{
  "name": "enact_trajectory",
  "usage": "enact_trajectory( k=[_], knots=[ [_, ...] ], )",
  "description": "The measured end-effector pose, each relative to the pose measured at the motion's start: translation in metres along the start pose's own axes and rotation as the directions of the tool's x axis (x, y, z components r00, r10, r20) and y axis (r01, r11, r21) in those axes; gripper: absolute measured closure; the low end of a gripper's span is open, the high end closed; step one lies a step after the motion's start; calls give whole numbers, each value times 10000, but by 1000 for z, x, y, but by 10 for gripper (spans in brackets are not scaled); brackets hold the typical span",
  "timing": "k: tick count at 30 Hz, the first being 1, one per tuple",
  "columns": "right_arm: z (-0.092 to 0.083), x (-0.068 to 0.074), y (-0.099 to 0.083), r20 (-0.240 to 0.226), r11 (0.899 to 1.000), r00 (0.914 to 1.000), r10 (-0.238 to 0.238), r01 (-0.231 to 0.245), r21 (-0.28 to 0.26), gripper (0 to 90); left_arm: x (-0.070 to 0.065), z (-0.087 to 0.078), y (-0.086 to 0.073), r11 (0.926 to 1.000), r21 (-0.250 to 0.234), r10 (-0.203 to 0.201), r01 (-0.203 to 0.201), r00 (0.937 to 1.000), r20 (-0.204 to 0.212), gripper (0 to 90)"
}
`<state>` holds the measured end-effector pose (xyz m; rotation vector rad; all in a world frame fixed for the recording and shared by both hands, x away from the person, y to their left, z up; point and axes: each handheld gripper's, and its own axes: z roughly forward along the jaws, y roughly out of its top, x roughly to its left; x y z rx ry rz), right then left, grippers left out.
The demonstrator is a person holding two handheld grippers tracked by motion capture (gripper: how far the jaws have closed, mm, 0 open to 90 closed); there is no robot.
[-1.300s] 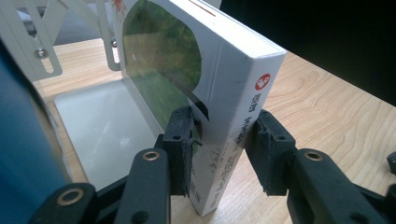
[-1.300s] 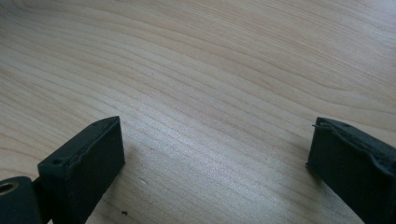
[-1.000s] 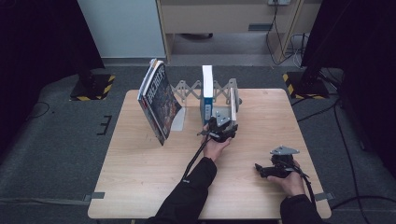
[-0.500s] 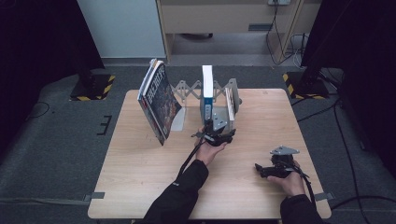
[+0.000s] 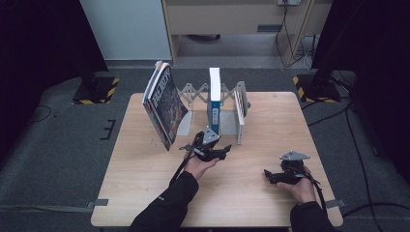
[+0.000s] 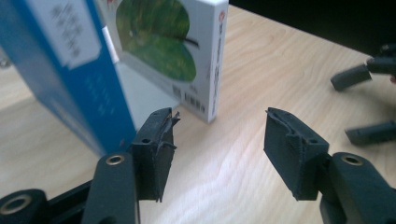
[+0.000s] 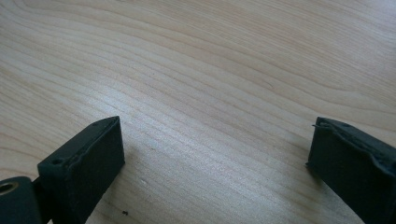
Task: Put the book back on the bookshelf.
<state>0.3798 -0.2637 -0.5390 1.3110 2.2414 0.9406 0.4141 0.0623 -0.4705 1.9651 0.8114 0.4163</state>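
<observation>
The wooden table [image 5: 145,193] carries everything, and at its far middle stands the grey accordion book rack [image 5: 192,93] that keeps the books on edge. A large dark-covered book [image 5: 164,104] leans against the rack's left end, tilted because nothing props its outer side. The blue-spined book [image 5: 214,104] stands upright in a middle slot, its plate holding it square, and a thinner white book [image 5: 240,116] with a green leaf on its cover stands just to its right. My left claw [image 5: 212,152] sits just in front of the blue-spined book, jaws half apart with nothing between them; they have just been opening, which I judge as letting the book go so the rack takes over. In the left gripper view one pad [image 6: 156,151] lies close beside the blue spine without pressing it. My right claw [image 5: 278,175] rests well apart near the table's right front, jaws wide and empty over bare wood, I judge it simply waiting.
</observation>
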Motion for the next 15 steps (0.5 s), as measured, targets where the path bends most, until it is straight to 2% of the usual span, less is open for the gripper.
enact_trajectory(
  k=[7,10,15],
  knots=[
    [0,0,0,2,10000,10000,3,-3,0,35,9,-23,-27,9985,332,-441,441,9990,0,353],
    [0,0,0,78,10000,10000,28,-28,-3,30,15,-32,-41,9976,511,-453,461,9989,-154,313],
    [0,0,0,79,10000,9999,68,-68,19,25,30,-48,-58,9938,757,-772,809,9957,-511,275]
  ],
)
